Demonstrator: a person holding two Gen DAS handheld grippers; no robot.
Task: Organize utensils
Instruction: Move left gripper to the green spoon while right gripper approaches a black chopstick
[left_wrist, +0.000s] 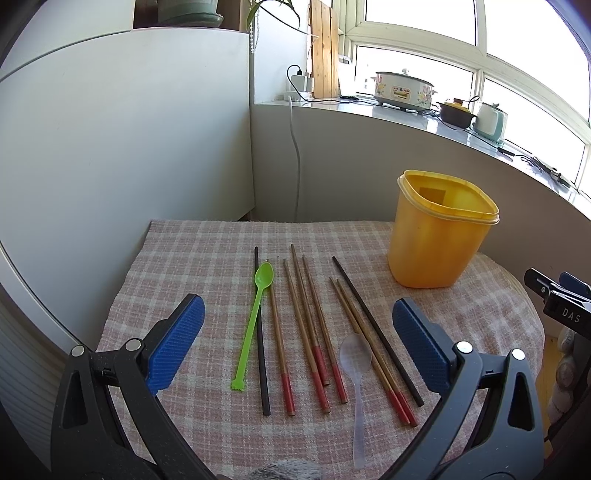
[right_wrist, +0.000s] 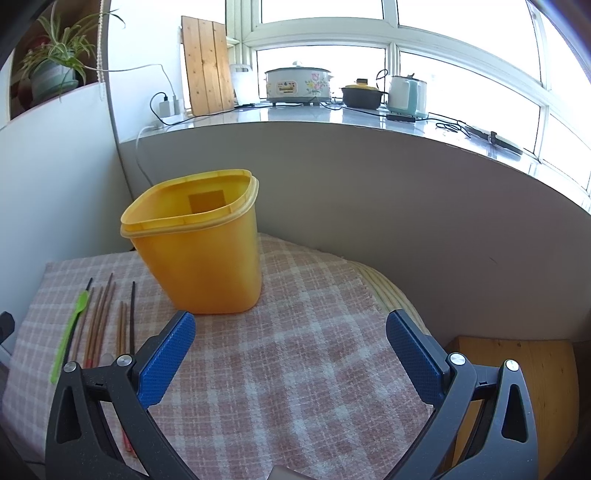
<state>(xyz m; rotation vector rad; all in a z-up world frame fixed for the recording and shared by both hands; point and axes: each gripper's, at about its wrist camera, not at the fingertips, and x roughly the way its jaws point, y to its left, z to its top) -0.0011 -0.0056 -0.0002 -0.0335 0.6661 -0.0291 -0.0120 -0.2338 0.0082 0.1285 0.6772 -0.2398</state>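
The left hand-held gripper, jaws apart and empty, hovers nearest the wooden and black chopsticks, lengthwise straight ahead between its fingers. The right hand-held gripper, likewise apart, probably empty, faces the yellow plastic tub.

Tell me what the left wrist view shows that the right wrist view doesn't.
Only the left wrist view shows the open left hand-held gripper and the chopsticks' full length.

Only the right wrist view shows the open right hand-held gripper, the bare cloth beside the container, and a wooden surface past the table's edge.

Both show the yellow container, green spoon, clear spoon and checked cloth.
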